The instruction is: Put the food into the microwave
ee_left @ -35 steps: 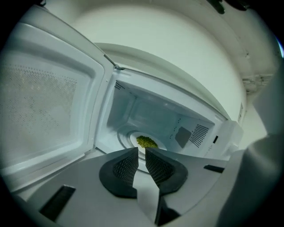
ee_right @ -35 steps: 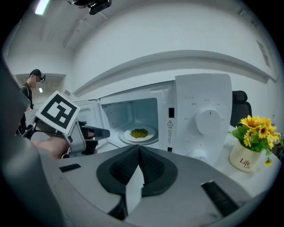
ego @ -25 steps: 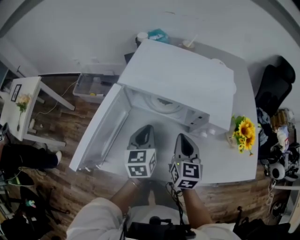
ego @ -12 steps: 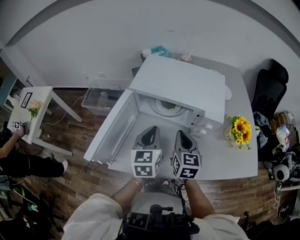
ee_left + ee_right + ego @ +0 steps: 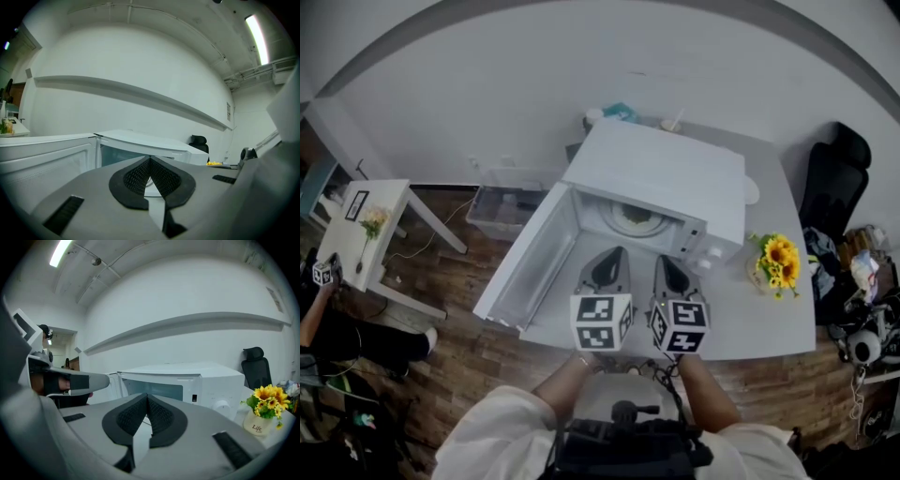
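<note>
The white microwave [image 5: 661, 178] stands on the table with its door [image 5: 530, 262] swung wide open to the left. Inside it, a plate of food [image 5: 634, 217] rests on the turntable. My left gripper [image 5: 615, 253] and my right gripper [image 5: 664, 262] hover side by side just in front of the opening, both pointing at it. In the left gripper view the left gripper [image 5: 150, 160] is shut, pads together, with nothing between them. The right gripper [image 5: 147, 397] is likewise shut and empty, with the microwave [image 5: 187, 378] straight ahead.
A pot of sunflowers [image 5: 778, 262] stands on the table right of the microwave, also seen as flowers [image 5: 266, 399] in the right gripper view. A black chair [image 5: 834, 178] is at the far right. A small white side table [image 5: 366, 225] and a plastic bin [image 5: 502, 202] stand on the left.
Both grippers have risen and drawn back a little from the microwave mouth. The head view has shifted, so the microwave sits higher and smaller in it.
</note>
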Available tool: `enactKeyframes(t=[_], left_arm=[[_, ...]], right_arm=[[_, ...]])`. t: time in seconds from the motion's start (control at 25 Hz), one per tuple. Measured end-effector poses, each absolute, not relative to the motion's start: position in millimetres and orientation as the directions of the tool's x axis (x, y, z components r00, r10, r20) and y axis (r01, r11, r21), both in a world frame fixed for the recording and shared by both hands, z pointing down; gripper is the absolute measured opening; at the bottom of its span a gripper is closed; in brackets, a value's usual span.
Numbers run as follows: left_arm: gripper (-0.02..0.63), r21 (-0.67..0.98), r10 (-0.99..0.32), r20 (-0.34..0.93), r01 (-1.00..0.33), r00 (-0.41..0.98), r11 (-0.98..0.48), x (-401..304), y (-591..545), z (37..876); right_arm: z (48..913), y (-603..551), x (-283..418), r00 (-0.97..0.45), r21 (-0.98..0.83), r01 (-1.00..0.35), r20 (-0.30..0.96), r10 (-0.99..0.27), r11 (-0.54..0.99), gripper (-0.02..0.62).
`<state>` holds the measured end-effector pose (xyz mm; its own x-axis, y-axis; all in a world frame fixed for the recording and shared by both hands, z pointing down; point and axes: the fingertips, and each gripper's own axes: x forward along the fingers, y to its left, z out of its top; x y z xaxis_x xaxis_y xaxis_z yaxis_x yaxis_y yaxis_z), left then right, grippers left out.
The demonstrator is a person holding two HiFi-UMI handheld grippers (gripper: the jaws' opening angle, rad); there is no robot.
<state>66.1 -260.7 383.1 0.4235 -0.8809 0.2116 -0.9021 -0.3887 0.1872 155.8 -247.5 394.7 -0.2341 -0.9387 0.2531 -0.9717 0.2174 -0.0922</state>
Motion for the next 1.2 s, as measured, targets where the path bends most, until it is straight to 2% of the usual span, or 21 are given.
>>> enactKeyframes(t=[1.2], left_arm=[[0.011, 0.175, -0.885, 0.216, -0.908, 0.412, -0.38, 81.9, -267.2, 384.3]], right_arm=[[384.1, -255.7, 162.2, -0.27, -0.049, -0.963, 0.226, -0.936, 0.266, 0.015]])
